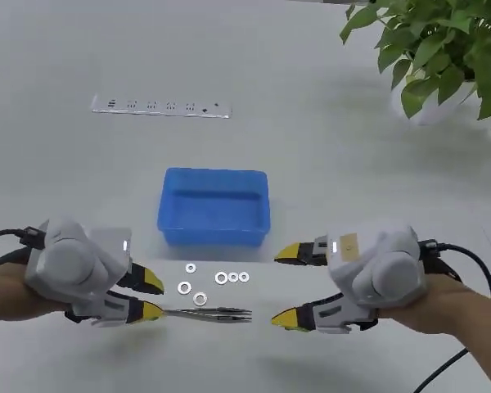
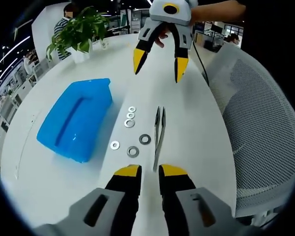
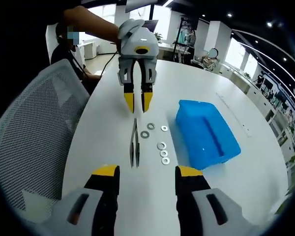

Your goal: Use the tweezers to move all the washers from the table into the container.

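Note:
Several silver washers [image 1: 221,278] lie loose on the white table just in front of a blue container [image 1: 214,174]. Metal tweezers [image 1: 209,313] lie flat nearer me, tips pointing right. My left gripper [image 1: 153,296] rests at the tweezers' handle end, jaws a little apart with nothing between them. In the left gripper view the tweezers [image 2: 159,135] stop just ahead of the left gripper [image 2: 150,171], with washers [image 2: 132,151] and the container [image 2: 78,120] to the left. My right gripper [image 1: 285,286] faces it, wide open. The right gripper view shows the tweezers [image 3: 134,142], washers [image 3: 161,146] and container [image 3: 206,130] ahead.
A white power strip [image 1: 159,106] lies at the back of the table. A potted plant [image 1: 442,49] stands at the far right. A grey mesh chair [image 2: 265,137] is beside the table's near edge. A black cable [image 1: 458,360] trails from the right gripper.

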`<state>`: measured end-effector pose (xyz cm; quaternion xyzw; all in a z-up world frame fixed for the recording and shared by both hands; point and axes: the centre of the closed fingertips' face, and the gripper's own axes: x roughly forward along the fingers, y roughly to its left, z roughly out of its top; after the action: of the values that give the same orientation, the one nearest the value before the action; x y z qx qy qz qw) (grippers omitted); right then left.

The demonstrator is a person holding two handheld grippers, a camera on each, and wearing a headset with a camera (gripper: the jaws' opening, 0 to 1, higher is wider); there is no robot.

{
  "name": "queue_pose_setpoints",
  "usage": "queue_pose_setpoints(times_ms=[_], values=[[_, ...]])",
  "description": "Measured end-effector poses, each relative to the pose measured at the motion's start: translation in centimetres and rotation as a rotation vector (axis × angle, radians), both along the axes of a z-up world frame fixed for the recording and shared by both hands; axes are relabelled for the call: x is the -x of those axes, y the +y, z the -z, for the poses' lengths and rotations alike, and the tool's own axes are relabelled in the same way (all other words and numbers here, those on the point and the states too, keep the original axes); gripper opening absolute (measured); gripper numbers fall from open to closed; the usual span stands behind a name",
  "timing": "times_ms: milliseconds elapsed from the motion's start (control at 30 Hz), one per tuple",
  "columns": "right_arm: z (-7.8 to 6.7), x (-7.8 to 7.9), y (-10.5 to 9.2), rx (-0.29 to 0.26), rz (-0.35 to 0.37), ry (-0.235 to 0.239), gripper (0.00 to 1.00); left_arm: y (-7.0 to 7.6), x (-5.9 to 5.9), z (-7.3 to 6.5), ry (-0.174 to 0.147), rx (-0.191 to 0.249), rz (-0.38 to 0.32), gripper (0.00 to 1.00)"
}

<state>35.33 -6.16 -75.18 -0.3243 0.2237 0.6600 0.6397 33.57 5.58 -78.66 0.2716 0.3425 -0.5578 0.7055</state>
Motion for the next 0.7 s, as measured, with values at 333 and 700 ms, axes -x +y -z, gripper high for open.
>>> queue_pose_setpoints(times_ms=[333, 700], values=[[2.1, 1.1, 1.6, 0.029, -0.07, 0.031, 0.36, -0.5, 0.3, 0.7, 0.027, -0.011, 0.017, 0.16], [4.0, 1.5, 2.9, 0.059, -0.097, 0.062, 0.25, -0.7, 0.2, 1.6, 0.04, -0.018, 0.033, 0.12]])
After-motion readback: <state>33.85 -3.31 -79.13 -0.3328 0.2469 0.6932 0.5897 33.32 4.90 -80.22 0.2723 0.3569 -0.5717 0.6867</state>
